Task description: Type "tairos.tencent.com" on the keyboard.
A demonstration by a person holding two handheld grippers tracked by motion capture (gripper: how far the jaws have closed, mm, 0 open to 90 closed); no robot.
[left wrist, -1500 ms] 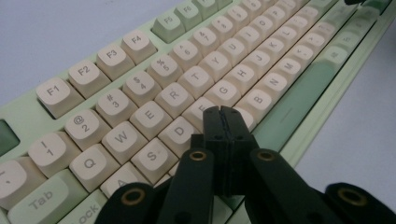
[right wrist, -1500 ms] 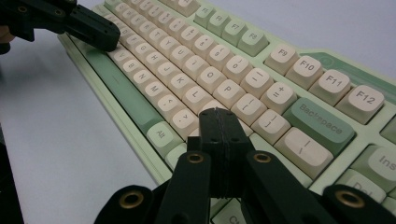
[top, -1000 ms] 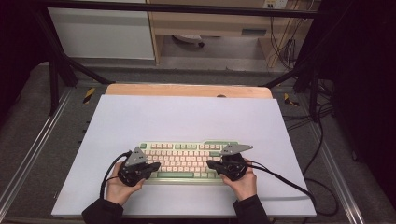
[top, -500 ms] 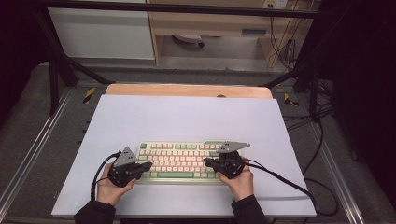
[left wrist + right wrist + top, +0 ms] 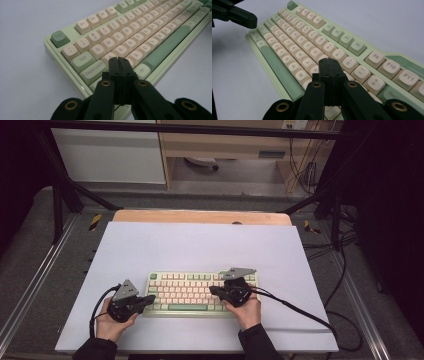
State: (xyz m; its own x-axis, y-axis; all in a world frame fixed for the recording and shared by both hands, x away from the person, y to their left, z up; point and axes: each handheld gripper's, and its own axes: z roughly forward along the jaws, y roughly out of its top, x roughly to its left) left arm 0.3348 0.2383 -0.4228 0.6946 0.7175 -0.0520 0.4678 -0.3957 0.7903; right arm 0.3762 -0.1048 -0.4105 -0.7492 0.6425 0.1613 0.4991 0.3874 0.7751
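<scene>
A pale green keyboard [image 5: 190, 292] with cream keys lies on the white mat, near its front edge. My left gripper [image 5: 152, 298] is shut with nothing in it, its tip level over the keyboard's left end. In the left gripper view the closed jaws [image 5: 121, 60] hover just above the keys [image 5: 110, 43] near Caps Lock and the bottom-left corner. My right gripper [image 5: 213, 290] is shut and empty too, pointing left over the right half of the keyboard. In the right gripper view its tip [image 5: 328, 61] sits above the letter keys [image 5: 294, 47], with the left gripper [image 5: 239, 15] farther off.
The white mat [image 5: 200, 245] covers a wooden table whose back edge [image 5: 200, 216] shows. A black cable [image 5: 300, 310] trails right from the right gripper across the mat. Metal frame rails [image 5: 45, 270] run along both sides, and cabinets stand behind.
The left gripper has slid left, off the keys to the keyboard's left end. The right gripper has shifted a little to the left over the keys. Both stay shut.
</scene>
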